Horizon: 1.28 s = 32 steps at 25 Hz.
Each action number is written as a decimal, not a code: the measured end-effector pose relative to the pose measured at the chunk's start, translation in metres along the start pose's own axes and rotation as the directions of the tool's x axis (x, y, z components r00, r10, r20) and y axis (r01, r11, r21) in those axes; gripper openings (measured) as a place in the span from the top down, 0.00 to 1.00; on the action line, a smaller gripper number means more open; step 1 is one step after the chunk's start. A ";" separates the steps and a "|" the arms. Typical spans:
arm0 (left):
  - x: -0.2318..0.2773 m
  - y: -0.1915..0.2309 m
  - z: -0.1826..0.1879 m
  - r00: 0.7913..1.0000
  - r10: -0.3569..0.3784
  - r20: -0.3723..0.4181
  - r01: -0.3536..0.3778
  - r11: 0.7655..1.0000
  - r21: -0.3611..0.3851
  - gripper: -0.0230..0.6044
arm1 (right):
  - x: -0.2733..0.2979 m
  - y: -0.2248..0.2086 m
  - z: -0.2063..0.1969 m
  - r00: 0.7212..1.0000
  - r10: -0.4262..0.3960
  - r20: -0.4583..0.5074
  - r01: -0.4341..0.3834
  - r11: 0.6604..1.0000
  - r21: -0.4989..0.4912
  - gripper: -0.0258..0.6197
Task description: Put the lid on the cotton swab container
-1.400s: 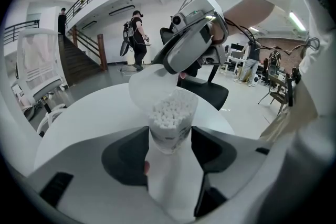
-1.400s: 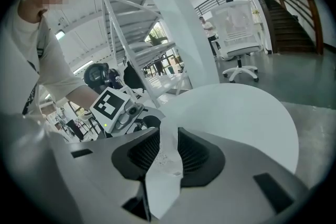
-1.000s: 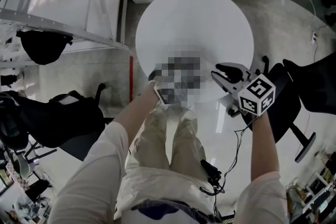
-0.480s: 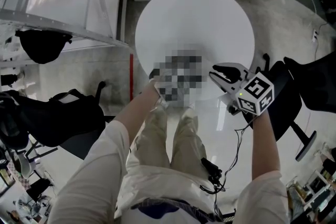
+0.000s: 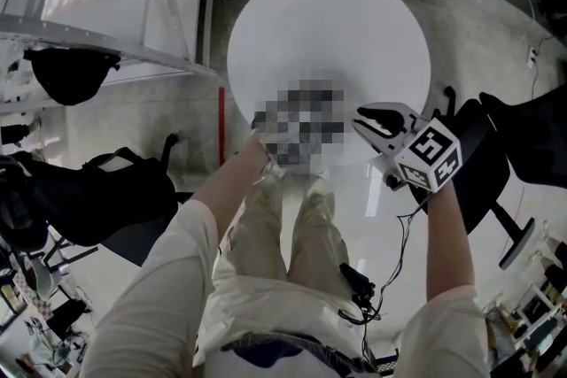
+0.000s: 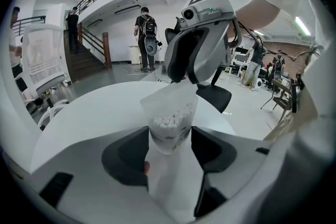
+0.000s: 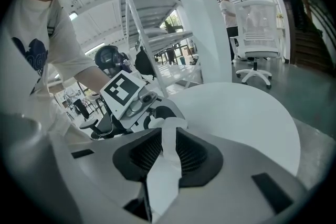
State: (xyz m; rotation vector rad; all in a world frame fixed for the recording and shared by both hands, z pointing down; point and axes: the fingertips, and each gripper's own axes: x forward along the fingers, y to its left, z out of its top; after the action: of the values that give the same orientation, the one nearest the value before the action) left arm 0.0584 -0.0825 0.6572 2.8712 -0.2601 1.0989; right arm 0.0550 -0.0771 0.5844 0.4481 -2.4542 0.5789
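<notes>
Left claw [image 6: 170, 135]: we're seeing it clamping the cotton swab container [image 6: 169, 113] over the white table [image 6: 94, 113].
Right claw [image 7: 169, 139]: jaws just been closing, pinching the lid [image 7: 167, 165], just beside the container.

the container [image 6: 169, 105] is clear, slightly frosted plastic; the cotton swabs [image 6: 171, 119] inside look soft and matt white. the lid [image 7: 170, 139] is thin translucent plastic. the table [image 5: 328, 22] is smooth white with a faint sheen, the floor [image 5: 478, 22] polished and glossy, the trousers [image 5: 266, 235] creased cloth.
</notes>
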 end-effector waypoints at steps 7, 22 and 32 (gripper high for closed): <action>0.002 0.000 0.003 1.000 0.000 0.003 0.000 1.000 -0.001 0.56 | 0.004 0.002 -0.009 0.998 -0.009 -0.058 0.006 0.998 -0.056 0.87; 0.001 0.001 0.001 1.000 0.001 0.007 -0.001 1.000 -0.010 0.57 | 0.008 0.001 -0.009 0.993 -0.063 -0.096 0.047 0.986 -0.161 0.91; -0.001 0.000 0.001 1.000 0.011 0.019 -0.010 1.000 -0.008 0.56 | 0.006 0.000 -0.010 0.996 -0.062 -0.067 0.053 0.990 -0.131 0.92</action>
State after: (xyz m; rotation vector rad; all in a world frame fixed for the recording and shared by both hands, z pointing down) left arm 0.0577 -0.0829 0.6556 2.8783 -0.2801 1.0702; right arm 0.0544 -0.0731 0.5951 0.4367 -2.3859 0.4020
